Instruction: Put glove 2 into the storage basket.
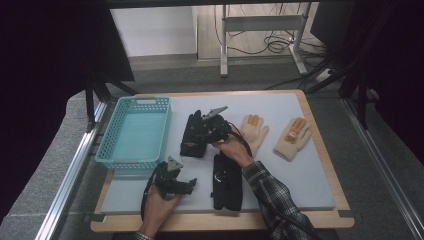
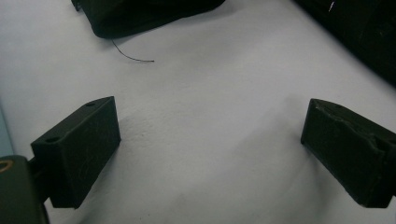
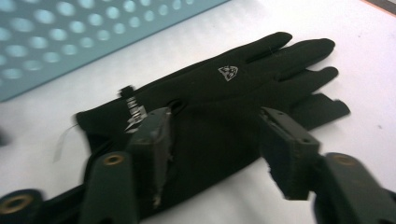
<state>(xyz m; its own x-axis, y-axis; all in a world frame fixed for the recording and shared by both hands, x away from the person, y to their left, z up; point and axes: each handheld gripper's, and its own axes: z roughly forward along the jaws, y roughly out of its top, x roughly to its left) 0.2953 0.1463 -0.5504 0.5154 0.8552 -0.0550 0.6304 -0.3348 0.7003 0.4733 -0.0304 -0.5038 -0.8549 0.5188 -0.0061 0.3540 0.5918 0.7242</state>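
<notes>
A black glove (image 1: 191, 141) with a small white logo lies flat on the grey mat (image 1: 280, 190), just right of the basket; in the right gripper view the same black glove (image 3: 233, 84) has its fingers pointing to the upper right. My right gripper (image 1: 201, 131) hovers over its cuff half, and the right gripper (image 3: 215, 135) stands open with a jaw on either side of the palm. A second black glove (image 1: 226, 184) lies nearer the front. My left gripper (image 1: 189, 186) rests low near the front edge; the left gripper (image 2: 210, 135) is wide open over bare mat.
A light blue perforated basket (image 1: 134, 131) stands at the left of the mat, and its wall (image 3: 70, 42) is close behind the glove. Two cream gloves (image 1: 254, 131) (image 1: 293, 138) lie at the right. A loose thread (image 2: 133, 56) lies on the mat.
</notes>
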